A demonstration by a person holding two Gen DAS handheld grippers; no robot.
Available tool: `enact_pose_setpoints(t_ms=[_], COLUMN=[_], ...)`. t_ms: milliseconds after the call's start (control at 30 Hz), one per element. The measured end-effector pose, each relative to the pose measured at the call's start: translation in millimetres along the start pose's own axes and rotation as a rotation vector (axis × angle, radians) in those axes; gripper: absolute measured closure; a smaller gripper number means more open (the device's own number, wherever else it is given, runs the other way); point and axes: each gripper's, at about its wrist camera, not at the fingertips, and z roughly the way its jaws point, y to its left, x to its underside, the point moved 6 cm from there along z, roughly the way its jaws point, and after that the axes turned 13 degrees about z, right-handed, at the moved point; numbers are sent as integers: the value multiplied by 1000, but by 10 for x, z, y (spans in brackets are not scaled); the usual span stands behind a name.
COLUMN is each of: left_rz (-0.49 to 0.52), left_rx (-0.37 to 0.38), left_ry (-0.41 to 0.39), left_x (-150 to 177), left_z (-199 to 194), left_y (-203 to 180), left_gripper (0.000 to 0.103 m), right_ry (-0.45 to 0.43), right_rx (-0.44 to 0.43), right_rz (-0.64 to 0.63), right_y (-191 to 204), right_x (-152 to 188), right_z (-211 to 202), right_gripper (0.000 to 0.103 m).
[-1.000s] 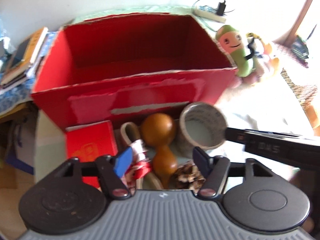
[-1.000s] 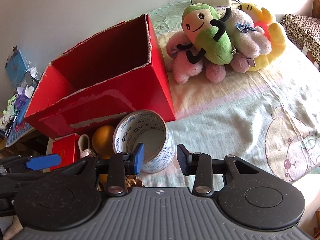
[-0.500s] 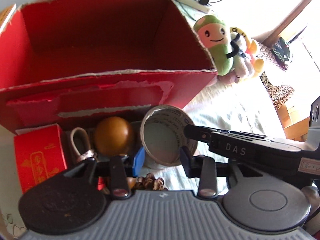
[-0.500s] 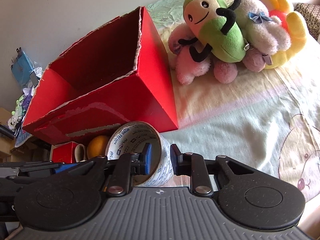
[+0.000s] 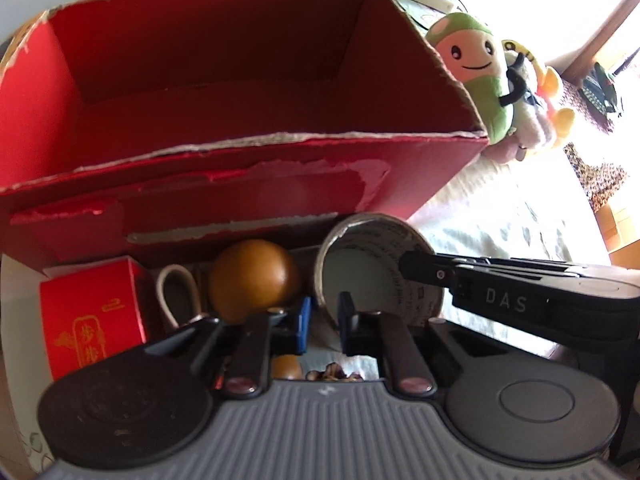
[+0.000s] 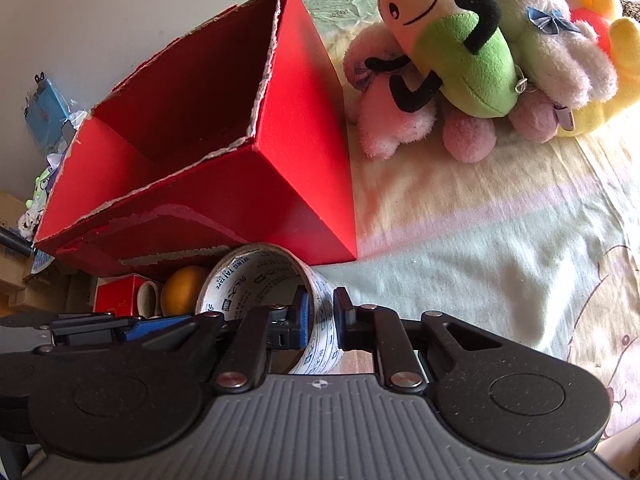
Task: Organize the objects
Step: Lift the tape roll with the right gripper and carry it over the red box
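Both the left hand-held gripper (image 5: pixel 323 322) and the right hand-held gripper (image 6: pixel 321 316) pinch opposite walls of the tape roll (image 6: pixel 256 276) beside the red box (image 6: pixel 208 184) on the bed (image 6: pixel 480 264)

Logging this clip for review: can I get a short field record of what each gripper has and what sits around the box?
left gripper: shut on tape roll, near wall
right gripper: shut on the roll's right wall
red box: open, nothing visible inside
beside roll: brown gourd, small red carton
right of box: plush toys
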Motion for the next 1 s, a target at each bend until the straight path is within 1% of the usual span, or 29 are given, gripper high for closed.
enact_pose_setpoints(t_ms=[133, 267, 333, 367, 433, 567, 633, 700, 733, 833, 933, 1000], left_rz=[66, 159, 200, 217, 249, 311, 320, 318, 315, 304, 283, 254], left_rx=[15, 51, 75, 89, 126, 144, 154, 160, 155, 123, 76, 50], left_ry=[-14, -67, -98, -115, -152, -237, -270, -312, -333, -386, -408, -399], left_x=[-27, -100, -158, -191, -269, -430, -524, -662, -720, -899, -1040, -1078], left_z=[-26, -168, -240, -292, -412, -618, -716, -939, -1059, -1215, -1249, -1290], left_y=[-170, -424, -530, -577, -674, -815, -791, -685, -660, -485, -272, -61], left_gripper=[92, 92, 92, 94, 95, 95, 95, 95, 95, 95, 95, 95], right_ry=[-27, -79, -118, -142, -194, -305, -354, -398, -414, -457, -473, -452], right_rx=[30, 60, 62, 63, 67, 76, 74, 59, 48, 6, -26, -36], right_rz=[4, 34, 60, 72, 89, 96, 90, 75, 70, 37, -16, -46], right_y=[-45, -132, -168, -180, -179, -97, -28, 54, 103, 319, 570, 711], right_x=[20, 31, 46, 47, 22, -36, -84, -133, -169, -356, -549, -672], right_z=[-105, -372, -528, -623, -816, -1175, -1332, -1427, -1473, -1496, -1440, -1324], right_gripper=[89, 90, 90, 90, 89, 89, 88, 88, 88, 88, 88, 88])
